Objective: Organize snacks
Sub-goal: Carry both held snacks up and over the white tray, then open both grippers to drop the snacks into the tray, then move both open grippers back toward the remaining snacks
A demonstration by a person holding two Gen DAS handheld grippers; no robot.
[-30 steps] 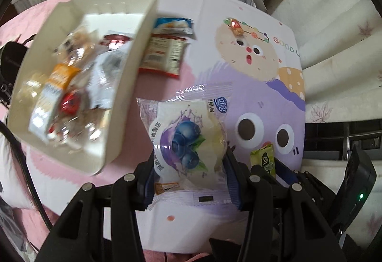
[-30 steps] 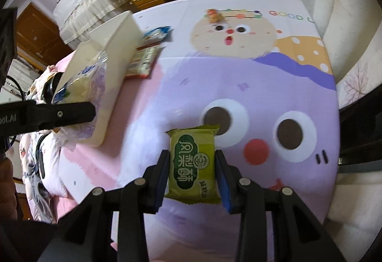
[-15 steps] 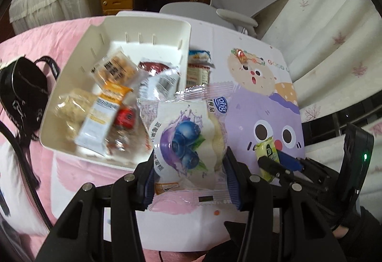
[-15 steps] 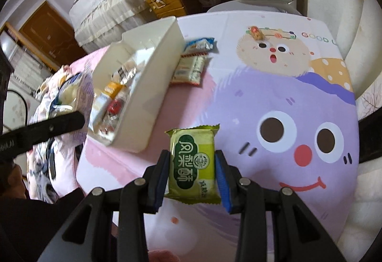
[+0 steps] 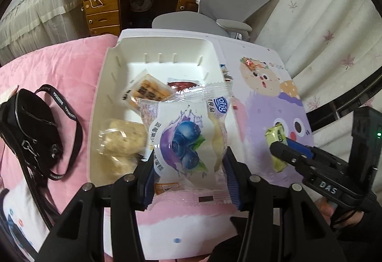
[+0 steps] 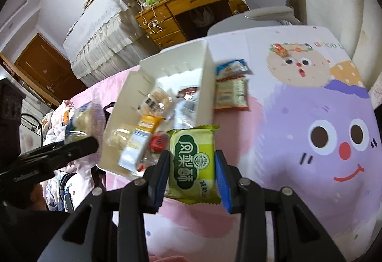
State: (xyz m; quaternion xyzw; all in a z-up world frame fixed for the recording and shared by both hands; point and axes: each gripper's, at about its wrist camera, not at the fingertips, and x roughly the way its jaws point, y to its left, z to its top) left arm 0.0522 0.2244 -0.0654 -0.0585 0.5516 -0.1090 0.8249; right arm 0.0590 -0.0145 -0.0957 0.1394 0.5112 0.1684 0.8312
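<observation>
Blueberry pastry packet (image 5: pixel 188 142) sits squarely between the pads of the left gripper (image 5: pixel 188 176), which is clamped on its lower half; the wrapper's crimped top edge fans out toward 12 o'clock, over the near right part of the white bin (image 5: pixel 152 49). Printed on the wrapper are a cluster of blueberries on a purple splash, a vertical column of Chinese characters down its left side, and a round blue badge at its 1 o'clock corner whose letters look like "ong"; the small orange label at 7 o'clock is too fine to read. At 9 o'clock from the packet, a black bag (image 5: pixel 31 133) lies on the pink bedding (image 5: pixel 69 61), its strap carrying white lettering I cannot make out. Inside the bin lie a pale round cake in clear wrap (image 5: pixel 124 140) and a tan biscuit pack with a dark label (image 5: pixel 148 90).

In the right wrist view, the green snack packet (image 6: pixel 193 161) is pinched by its two long sides in the right gripper (image 6: pixel 193 180), upright, with a dark green panel of white Chinese characters and a round seal. It hangs over the cartoon table mat (image 6: pixel 310 106), at the bin's near right corner. At 12 o'clock from it, two packets lie flat on the mat just beside the bin's right wall: a red-edged one (image 6: pixel 230 94) and a blue-and-white one (image 6: pixel 232 67). At the mat's far edge, at 1 o'clock, the word "GOOD" can be read.
</observation>
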